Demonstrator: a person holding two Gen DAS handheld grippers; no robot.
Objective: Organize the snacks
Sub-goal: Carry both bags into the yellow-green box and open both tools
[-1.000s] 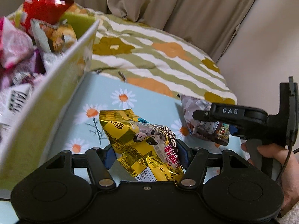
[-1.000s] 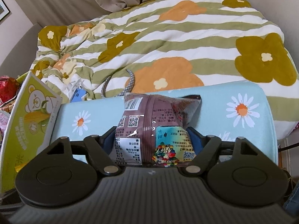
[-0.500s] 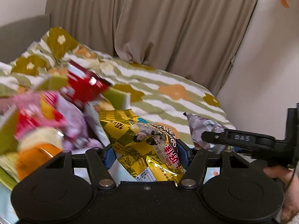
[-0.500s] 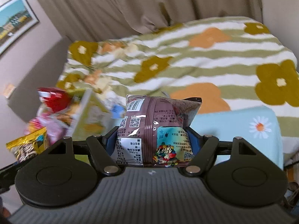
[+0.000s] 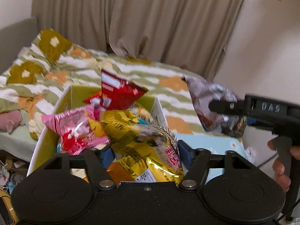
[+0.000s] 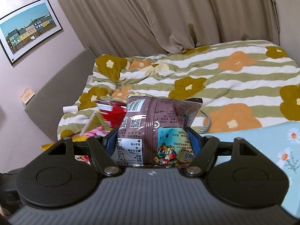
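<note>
The left gripper (image 5: 146,155) now sits above the snack box (image 5: 43,142) instead of beside its wall as a second ago, and its jaws have just been opening with the yellow snack bag (image 5: 142,150) between them; a gap shows at the left pad, so the bag looks let go or nearly so, poised over the pile. That suggests this bag is at the drop point and only needs to fall clear. Just beyond it in the box lie a pink packet (image 5: 75,129) and a red packet (image 5: 120,93) standing on end. The right gripper (image 6: 150,140), lifted off the daisy-print bench (image 6: 262,140), has both pads pressed on the brown candy bag (image 6: 155,131), carried toward the box at its left; it probably goes in next. Behind everything lies the bed with its flowered quilt (image 6: 206,75).
</note>
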